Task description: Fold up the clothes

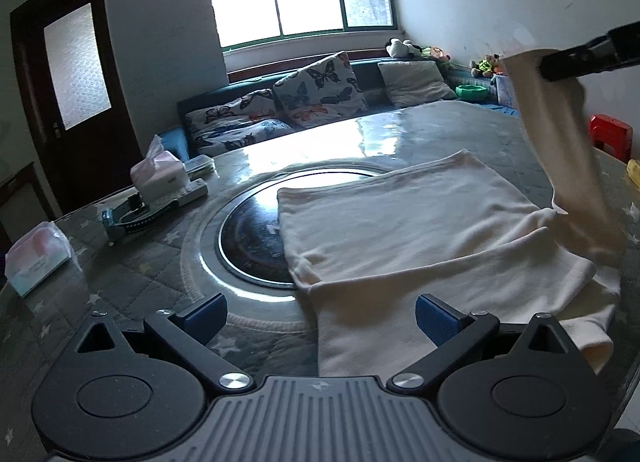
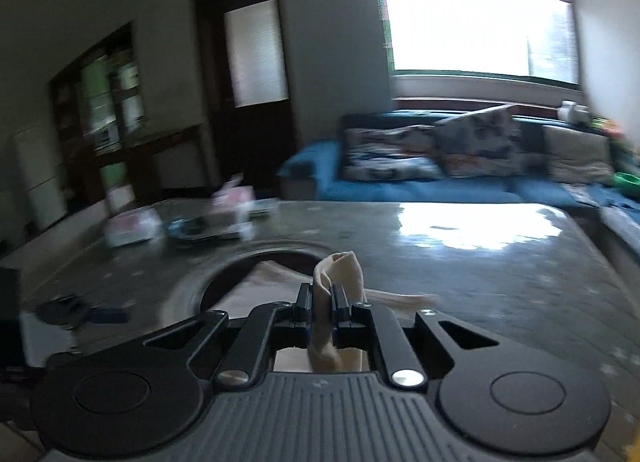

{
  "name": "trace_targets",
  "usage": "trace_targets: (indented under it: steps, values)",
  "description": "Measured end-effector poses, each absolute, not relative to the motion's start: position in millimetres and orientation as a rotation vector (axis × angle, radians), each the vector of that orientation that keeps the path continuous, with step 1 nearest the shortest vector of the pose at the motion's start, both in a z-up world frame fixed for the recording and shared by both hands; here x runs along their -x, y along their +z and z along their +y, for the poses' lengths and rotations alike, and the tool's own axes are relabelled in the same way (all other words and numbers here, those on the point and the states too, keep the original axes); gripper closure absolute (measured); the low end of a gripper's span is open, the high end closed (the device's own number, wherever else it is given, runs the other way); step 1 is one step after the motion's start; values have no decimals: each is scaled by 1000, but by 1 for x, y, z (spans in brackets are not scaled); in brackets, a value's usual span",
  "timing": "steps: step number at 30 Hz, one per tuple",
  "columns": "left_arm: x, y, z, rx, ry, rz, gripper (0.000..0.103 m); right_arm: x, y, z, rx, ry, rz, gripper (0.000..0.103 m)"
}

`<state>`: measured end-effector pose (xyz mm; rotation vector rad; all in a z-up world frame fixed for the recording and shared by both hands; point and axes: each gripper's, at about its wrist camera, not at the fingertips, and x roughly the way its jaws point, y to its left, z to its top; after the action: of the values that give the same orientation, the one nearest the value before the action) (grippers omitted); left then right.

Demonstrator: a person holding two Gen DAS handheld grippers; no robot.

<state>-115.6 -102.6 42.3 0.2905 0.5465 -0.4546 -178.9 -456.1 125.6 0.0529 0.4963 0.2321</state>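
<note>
A cream garment (image 1: 420, 230) lies spread on the table, partly over the dark round inset (image 1: 252, 238). My left gripper (image 1: 320, 318) hovers open at the garment's near edge, its blue pads (image 1: 208, 314) apart and nothing between them. One end of the garment (image 1: 568, 150) is lifted high at the right, pinched by my right gripper (image 1: 548, 68). In the right wrist view my right gripper (image 2: 322, 298) is shut on a bunched fold of the cream cloth (image 2: 340, 270), which sticks up between the pads.
On the grey quilted table (image 1: 140, 262) stand a tissue box (image 1: 160, 174), a soft tissue pack (image 1: 36, 262) and a dark tape-like item (image 1: 132, 214) at the left. A red stool (image 1: 610, 134) is at the right. A blue sofa with cushions (image 1: 312, 90) lies beyond.
</note>
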Motion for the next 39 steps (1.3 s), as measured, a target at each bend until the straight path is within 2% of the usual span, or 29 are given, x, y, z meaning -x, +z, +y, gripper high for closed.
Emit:
trace_targets:
  steps: [15, 18, 21, 23, 24, 26, 30, 35, 37, 39]
  values:
    - [117, 39, -77, -241, -400, 554, 0, 140, 72, -338, 66, 510, 662, 94]
    - [117, 39, -77, -243, -399, 555, 0, 138, 63, -328, 72, 553, 686, 88]
    - [118, 40, -78, -246, -400, 552, 0, 142, 65, -332, 75, 553, 674, 86]
    - [120, 43, -80, -250, -407, 542, 0, 144, 70, -343, 73, 528, 668, 81]
    - [121, 44, -82, -251, -412, 536, 0, 145, 72, -349, 73, 514, 666, 74]
    - [124, 47, -87, -257, -436, 520, 2, 146, 76, -362, 79, 482, 664, 72]
    - [127, 50, -99, -272, -494, 505, 18, 152, 78, -399, 108, 381, 678, 71]
    - [126, 46, -114, -294, -566, 517, 57, 157, 73, -453, 109, 229, 716, 72]
    - [126, 45, -119, -300, -595, 521, 64, 160, 69, -468, 104, 193, 734, 72]
    - [127, 43, -126, -308, -622, 526, 65, 164, 64, -477, 100, 180, 753, 73]
